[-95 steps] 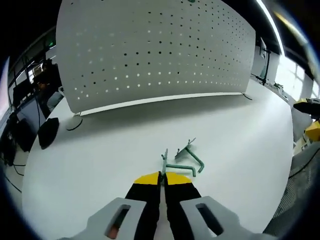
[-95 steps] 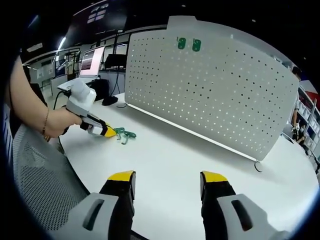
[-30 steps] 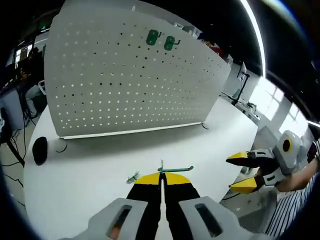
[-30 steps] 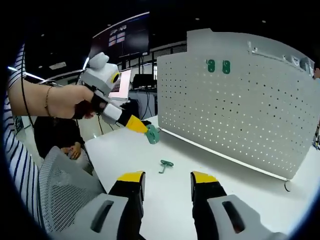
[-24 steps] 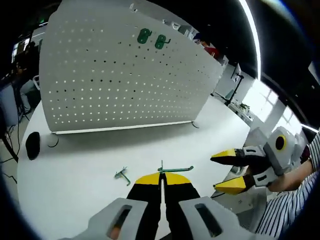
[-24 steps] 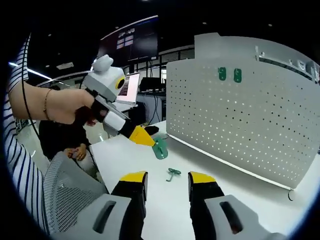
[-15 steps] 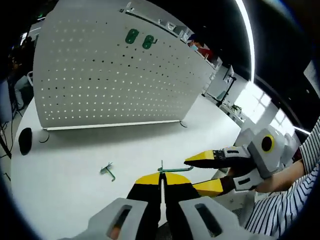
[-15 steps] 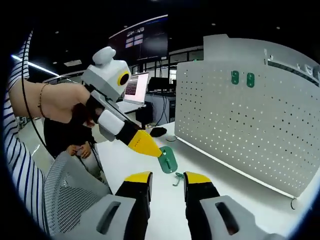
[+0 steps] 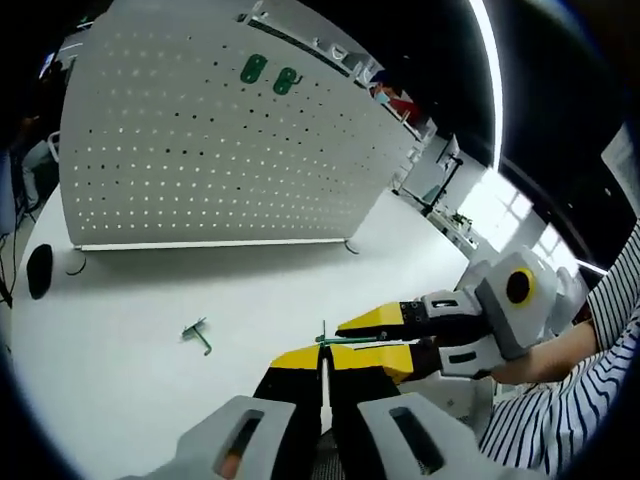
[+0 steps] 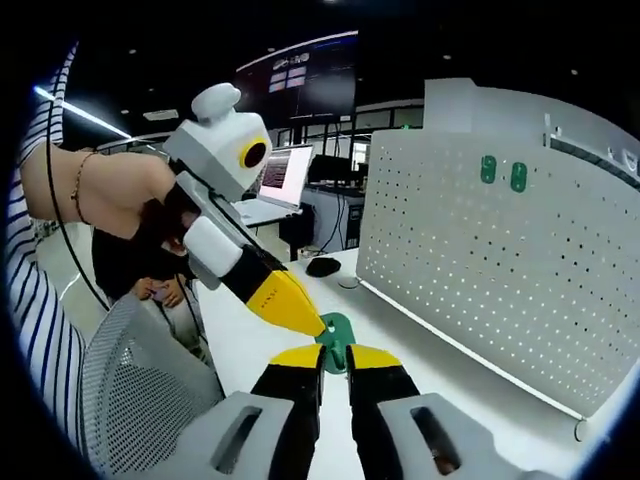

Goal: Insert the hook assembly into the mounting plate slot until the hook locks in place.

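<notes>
A white counter (image 9: pixel 120 330) stood before a white pegboard (image 9: pixel 200 150) in a dim office. Above it, the left gripper (image 9: pixel 323 355) fingers pinched a green hook assembly (image 10: pixel 337 336), its rod lying crosswise; the right gripper (image 10: pixel 334 352) fingers had narrowed around its plate. A second green hook (image 9: pixel 197 335) lay on the counter.
</notes>
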The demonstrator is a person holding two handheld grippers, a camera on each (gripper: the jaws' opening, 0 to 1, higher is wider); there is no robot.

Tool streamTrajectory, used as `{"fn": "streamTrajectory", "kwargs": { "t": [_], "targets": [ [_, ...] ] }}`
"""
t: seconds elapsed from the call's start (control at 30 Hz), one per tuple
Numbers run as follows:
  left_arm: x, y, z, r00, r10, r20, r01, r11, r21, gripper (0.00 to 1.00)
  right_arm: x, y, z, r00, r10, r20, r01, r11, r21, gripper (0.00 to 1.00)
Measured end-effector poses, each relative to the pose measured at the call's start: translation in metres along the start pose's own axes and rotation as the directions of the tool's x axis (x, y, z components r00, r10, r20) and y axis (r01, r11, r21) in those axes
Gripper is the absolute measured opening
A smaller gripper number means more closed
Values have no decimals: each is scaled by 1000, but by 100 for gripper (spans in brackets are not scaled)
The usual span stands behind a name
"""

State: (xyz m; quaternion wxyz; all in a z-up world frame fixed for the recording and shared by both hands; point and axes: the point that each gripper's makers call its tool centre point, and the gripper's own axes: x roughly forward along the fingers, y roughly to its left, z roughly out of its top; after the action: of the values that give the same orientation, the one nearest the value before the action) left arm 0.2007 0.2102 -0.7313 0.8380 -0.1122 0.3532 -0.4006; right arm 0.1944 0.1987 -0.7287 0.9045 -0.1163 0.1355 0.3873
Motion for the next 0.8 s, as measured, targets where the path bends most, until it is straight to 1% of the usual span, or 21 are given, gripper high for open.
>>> {"fn": "streamTrajectory", "kwargs": {
  "t": [0.2, 0.5, 0.6, 0.7, 0.77, 0.8],
  "targets": [
    [-1, -3, -1, 1000, -15, 0, 15, 1000, -14, 1, 3, 4, -1, 1000, 10, -11, -10, 1000, -26, 5],
    [-5, -2, -4, 1000, -24, 6, 25, 999, -44, 1, 4, 6, 2, 1000, 18, -7, -19, 998, -58, 2],
    [-6, -2, -4, 1000, -29, 6, 29, 998, -57, 1, 4, 8, 3, 999, 35, -31, -38, 997, -73, 2],
    [-7, -3, -3, 999, -33, 12, 34, 997, -65, 1, 4, 7, 4, 999, 42, -33, -45, 995, -85, 1],
    [-6, -3, -2, 999, -32, 14, 33, 997, -67, 1, 5, 7, 4, 998, 45, -36, -48, 996, -79, 1],
    [-6, -3, -2, 999, -32, 15, 33, 997, -68, 1, 4, 6, 4, 998, 46, -40, -48, 997, -62, 1]
  ]
}}
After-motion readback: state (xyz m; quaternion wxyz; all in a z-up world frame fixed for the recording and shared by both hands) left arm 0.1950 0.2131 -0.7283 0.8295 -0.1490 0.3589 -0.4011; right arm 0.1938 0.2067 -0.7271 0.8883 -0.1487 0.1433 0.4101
